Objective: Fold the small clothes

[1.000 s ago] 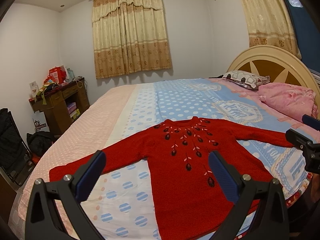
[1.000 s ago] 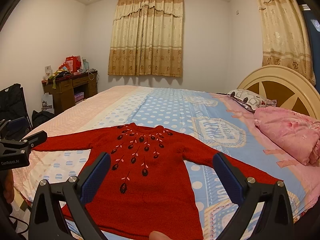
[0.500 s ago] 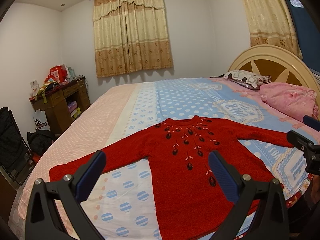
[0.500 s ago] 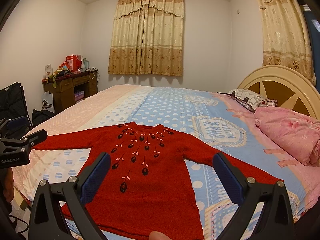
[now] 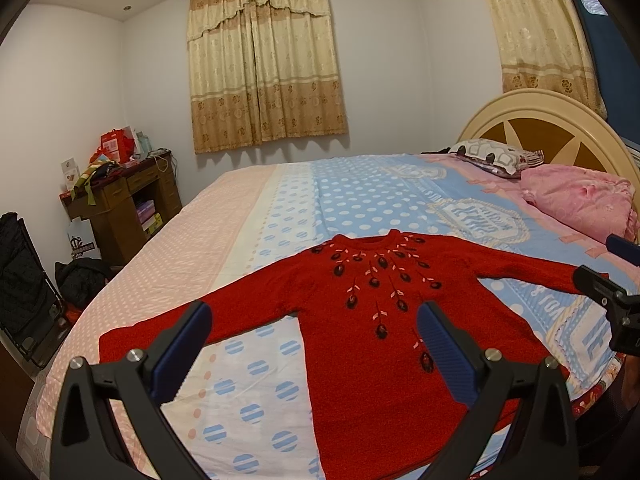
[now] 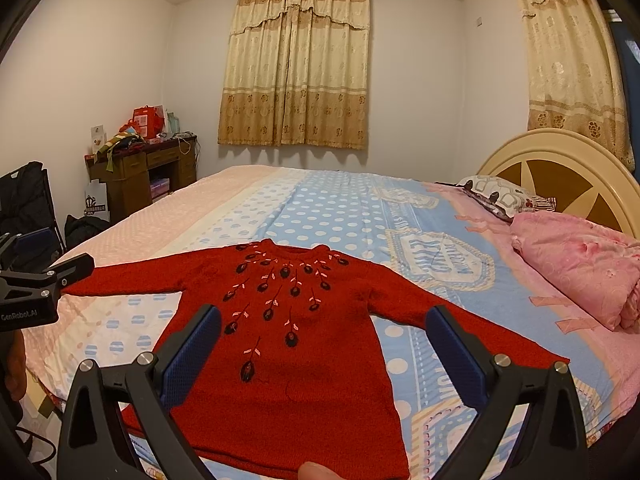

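1. Your left gripper (image 5: 312,340) hangs above the near edge of the bed with its jaws spread wide and nothing between them; the blue pads (image 5: 444,354) face each other across the gap.
2. Your right gripper (image 6: 322,344) hangs likewise, jaws wide apart and empty, and shows at the right edge of the left wrist view.
3. Beneath both tools, the red sweater (image 5: 384,336) lies flat and face up on the bedspread (image 5: 352,200), both sleeves stretched out to the sides, neck toward the far wall, hem at the near edge of the bed.
4. Dark embroidered buds fan down from its collar.
5. Farther out, a pink quilt (image 6: 580,260) and patterned pillow (image 6: 500,196) rest by the headboard (image 6: 560,164).
6. Beyond the bed stand a cluttered wooden desk (image 6: 140,172) and closed curtains (image 6: 296,64).
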### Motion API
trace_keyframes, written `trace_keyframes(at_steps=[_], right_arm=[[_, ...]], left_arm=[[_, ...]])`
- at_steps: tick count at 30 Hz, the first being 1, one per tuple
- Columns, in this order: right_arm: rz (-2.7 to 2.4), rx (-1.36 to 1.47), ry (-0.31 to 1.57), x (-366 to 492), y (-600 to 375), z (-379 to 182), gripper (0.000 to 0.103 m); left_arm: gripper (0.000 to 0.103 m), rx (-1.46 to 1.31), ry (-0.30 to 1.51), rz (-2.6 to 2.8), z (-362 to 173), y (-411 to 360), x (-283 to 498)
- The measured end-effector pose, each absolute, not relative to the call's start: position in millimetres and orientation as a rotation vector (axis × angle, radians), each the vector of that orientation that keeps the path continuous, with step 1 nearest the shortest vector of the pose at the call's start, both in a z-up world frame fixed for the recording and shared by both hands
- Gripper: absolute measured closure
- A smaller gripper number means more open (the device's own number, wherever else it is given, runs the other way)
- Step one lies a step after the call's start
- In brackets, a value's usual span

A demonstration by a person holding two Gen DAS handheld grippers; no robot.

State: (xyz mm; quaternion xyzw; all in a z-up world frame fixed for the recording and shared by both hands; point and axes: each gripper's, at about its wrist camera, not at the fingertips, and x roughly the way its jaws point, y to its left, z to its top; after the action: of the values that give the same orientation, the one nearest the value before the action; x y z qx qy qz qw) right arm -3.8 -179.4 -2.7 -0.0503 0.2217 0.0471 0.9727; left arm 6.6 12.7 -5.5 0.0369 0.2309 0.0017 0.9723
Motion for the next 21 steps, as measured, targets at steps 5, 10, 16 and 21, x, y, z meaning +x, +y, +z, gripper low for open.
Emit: trace_keyframes(at_steps=[5, 10, 16, 21], right_arm=[[0.095, -0.102, 0.451, -3.2, -178.9, -2.8, 0.001], [0.095, -0.103, 0.453, -3.5, -179.1, -3.3, 0.001], [0.098, -0.103, 0.456, -3.4, -179.1, -4.4, 0.001], [0.105, -0.097, 0.459, -0.9, -179.6, -4.7, 0.001]], left_arm=[[0.0, 0.072, 0.466, 0.006, -6.5, 15.6, 5.3], [0.0, 0.069, 0.468, 0.008, -9.7, 22.1, 4.7], [0.0, 0.07, 0.469, 0.009, -10.3, 22.3, 4.7], [0.0, 0.069, 0.471, 0.01, -13.6, 25.5, 3.7]])
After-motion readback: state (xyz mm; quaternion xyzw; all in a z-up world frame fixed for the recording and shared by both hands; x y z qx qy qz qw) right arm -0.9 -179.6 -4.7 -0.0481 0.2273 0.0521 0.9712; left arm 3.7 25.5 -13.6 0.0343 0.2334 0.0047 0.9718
